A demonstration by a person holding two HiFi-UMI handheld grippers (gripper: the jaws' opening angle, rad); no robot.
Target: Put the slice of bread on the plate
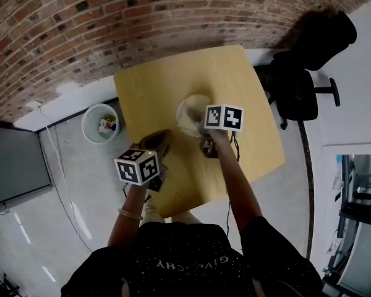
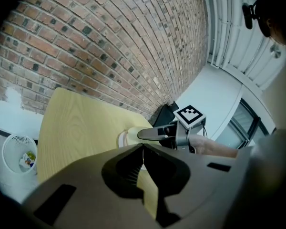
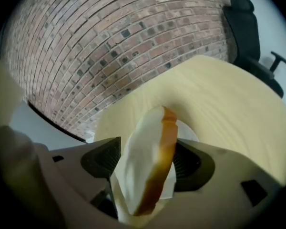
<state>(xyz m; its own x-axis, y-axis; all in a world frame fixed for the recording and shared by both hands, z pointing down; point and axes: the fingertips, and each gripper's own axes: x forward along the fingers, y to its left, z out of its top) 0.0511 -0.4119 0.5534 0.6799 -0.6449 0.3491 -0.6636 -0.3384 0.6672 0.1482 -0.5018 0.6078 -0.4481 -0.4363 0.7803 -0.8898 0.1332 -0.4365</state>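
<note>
The bread slice (image 3: 152, 142) is standing on its edge between the jaws of the right gripper (image 3: 147, 168), brown crust facing 3 o'clock, its lower end sitting down over the white plate (image 3: 187, 130). The jaws are standing wide, the ribbed pads set back on either side and not seeming to press on it. That reads as a let-go, so the slice is probably leaning or about to tip flat rather than being carried. The gripper is tilting steeply down over the plate, likely so the bread drops only a little way.

In the head view the plate (image 1: 188, 113) is lying near the middle of the yellow wooden table (image 1: 235, 79), with the right gripper coming in from its 4 o'clock side.

The left gripper (image 2: 143, 147) is hanging at about 7 o'clock from the plate, well apart from it. Its jaws are closed together on nothing — it looks parked out of the way, since one gripper is enough here.

A wire waste bin (image 1: 100, 124) is sitting on the floor at the table's 9 o'clock, and a black office chair (image 1: 300, 73) at its 2 o'clock — neither is playing a part.
</note>
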